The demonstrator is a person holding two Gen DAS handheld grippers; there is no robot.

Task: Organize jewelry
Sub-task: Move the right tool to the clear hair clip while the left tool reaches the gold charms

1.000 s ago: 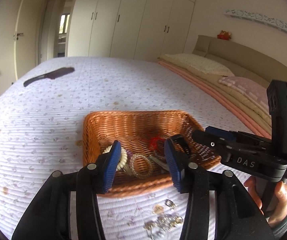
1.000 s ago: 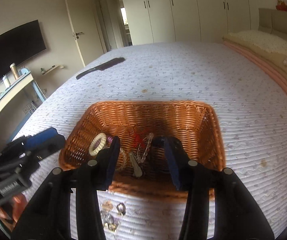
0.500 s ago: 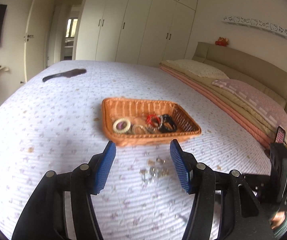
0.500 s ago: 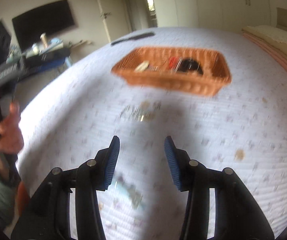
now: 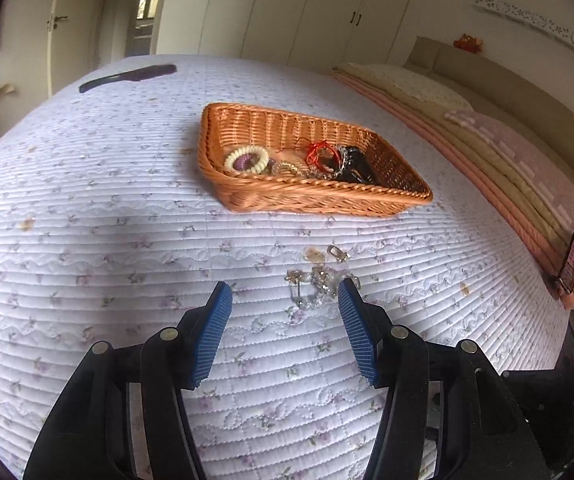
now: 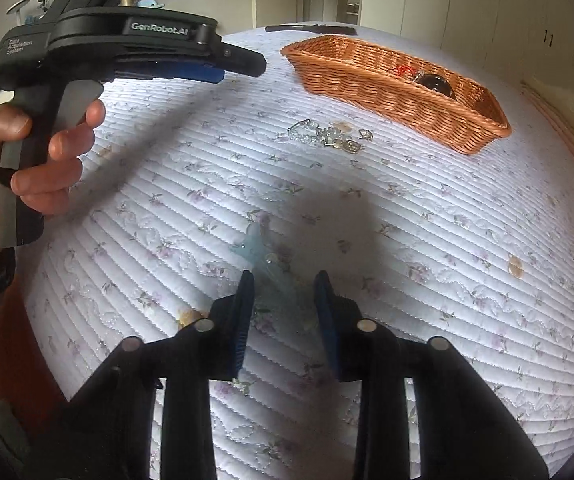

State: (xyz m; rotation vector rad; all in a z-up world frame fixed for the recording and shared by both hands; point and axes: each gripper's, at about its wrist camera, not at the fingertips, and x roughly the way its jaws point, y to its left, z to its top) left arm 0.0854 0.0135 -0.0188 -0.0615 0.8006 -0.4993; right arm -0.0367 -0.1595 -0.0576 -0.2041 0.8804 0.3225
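Observation:
An orange wicker basket (image 5: pixel 391 192) on the bed holds a cream bracelet (image 5: pixel 247 158), a red cord (image 5: pixel 319 152) and dark beads (image 5: pixel 357 166); it also shows in the right wrist view (image 6: pixel 367 80). A pile of small loose jewelry (image 5: pixel 319 280) lies on the quilt in front of it, also in the right wrist view (image 6: pixel 327 136). My left gripper (image 5: pixel 285 300) is open and empty, just short of the pile. My right gripper (image 6: pixel 285 284) is open, low over a pale blue clear hair clip (image 6: pixel 257 250) that reaches in between its fingers.
The white flowered quilt (image 5: pixel 107 220) covers the bed. A dark comb (image 5: pixel 127 76) lies at the far side. Folded blankets and pillows (image 5: pixel 507 160) run along the right. A phone (image 5: pixel 573 260) stands at the right edge. The left gripper's body (image 6: pixel 127 52) hangs over the quilt.
Both grippers pulled back from the basket. The left one has come down near the loose pile. The right one has dropped low over the blue clip.

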